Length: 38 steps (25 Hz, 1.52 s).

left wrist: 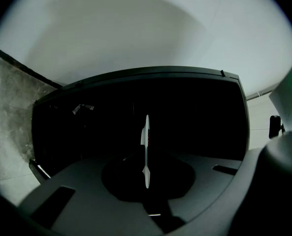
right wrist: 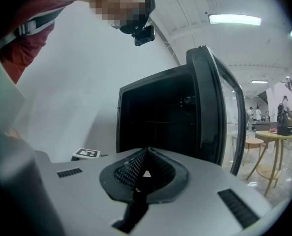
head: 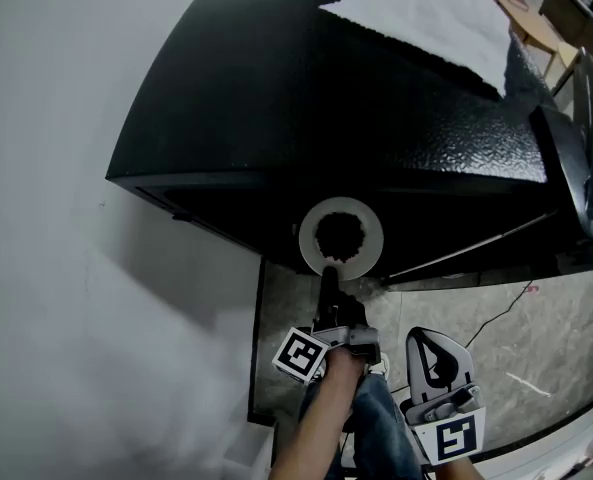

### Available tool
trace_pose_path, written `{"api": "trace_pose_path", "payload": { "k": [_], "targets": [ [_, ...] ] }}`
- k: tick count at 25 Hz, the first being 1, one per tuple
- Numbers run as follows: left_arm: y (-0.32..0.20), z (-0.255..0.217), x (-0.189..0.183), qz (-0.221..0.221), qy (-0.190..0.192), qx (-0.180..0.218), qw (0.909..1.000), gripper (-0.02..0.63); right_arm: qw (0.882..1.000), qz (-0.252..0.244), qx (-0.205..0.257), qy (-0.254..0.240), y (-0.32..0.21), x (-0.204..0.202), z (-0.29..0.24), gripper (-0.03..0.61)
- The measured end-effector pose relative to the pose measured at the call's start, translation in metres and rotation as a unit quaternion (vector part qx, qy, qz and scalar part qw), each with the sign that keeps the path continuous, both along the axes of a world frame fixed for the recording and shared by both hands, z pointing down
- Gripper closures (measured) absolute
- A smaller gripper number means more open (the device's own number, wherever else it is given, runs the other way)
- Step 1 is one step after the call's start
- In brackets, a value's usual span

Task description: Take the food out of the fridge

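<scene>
A white plate (head: 368, 230) with a dark lump of food (head: 340, 235) in its middle hangs just at the front opening of the black fridge (head: 306, 98). My left gripper (head: 330, 268) is shut on the plate's near rim. In the left gripper view the plate (left wrist: 146, 151) shows edge-on as a thin white line between the jaws, with the dark fridge interior (left wrist: 136, 117) behind it. My right gripper (head: 428, 338) hangs lower right, away from the plate. Its ribbed pads (right wrist: 131, 168) meet with nothing between them.
The fridge door (head: 591, 138) stands open at the right, and the same door (right wrist: 210, 107) shows in the right gripper view. A white cloth (head: 426, 13) lies on the fridge top. A white wall (head: 46, 218) runs along the left. A cable (head: 496, 313) crosses the stone floor.
</scene>
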<state>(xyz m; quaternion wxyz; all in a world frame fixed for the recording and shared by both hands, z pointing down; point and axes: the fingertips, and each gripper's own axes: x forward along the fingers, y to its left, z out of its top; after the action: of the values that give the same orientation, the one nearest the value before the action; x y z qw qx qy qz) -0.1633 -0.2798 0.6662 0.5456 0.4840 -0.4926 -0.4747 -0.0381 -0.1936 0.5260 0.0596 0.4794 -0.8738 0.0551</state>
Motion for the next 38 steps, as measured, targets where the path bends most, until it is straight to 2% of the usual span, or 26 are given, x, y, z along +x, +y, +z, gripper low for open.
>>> {"api": "trace_pose_path", "payload": {
  "k": [6, 9, 17, 22, 27, 34, 38],
  "targets": [
    [0.034, -0.028, 0.001, -0.008, 0.008, -0.011, 0.9999, 0.588, 1.0, -0.013, 0.018, 0.009, 0.003, 0.002, -0.023, 0.556],
    [0.055, -0.045, -0.003, -0.008, 0.004, -0.018, 0.9998, 0.588, 1.0, 0.001, 0.021, 0.004, 0.003, 0.007, -0.036, 0.555],
    [0.088, -0.105, -0.013, -0.013, 0.004, -0.013, 0.9998, 0.588, 0.999, -0.005, 0.033, -0.005, 0.011, 0.001, -0.078, 0.555],
    [0.108, -0.14, -0.019, -0.013, -0.004, -0.017, 0.9998, 0.588, 0.999, -0.019, 0.047, -0.009, 0.019, -0.008, -0.105, 0.555],
    [0.132, -0.17, -0.032, -0.023, 0.009, -0.031, 0.9992, 0.588, 0.998, -0.037, 0.048, -0.028, 0.03, -0.02, -0.132, 0.555],
    [0.146, -0.215, -0.059, -0.023, -0.012, -0.008, 0.9996, 0.588, 0.996, -0.06, 0.066, -0.023, 0.041, -0.034, -0.165, 0.555],
    [0.159, -0.237, -0.063, -0.021, -0.009, -0.006, 0.9997, 0.588, 0.994, -0.072, 0.078, -0.018, 0.044, -0.043, -0.181, 0.555]
  ]
}}
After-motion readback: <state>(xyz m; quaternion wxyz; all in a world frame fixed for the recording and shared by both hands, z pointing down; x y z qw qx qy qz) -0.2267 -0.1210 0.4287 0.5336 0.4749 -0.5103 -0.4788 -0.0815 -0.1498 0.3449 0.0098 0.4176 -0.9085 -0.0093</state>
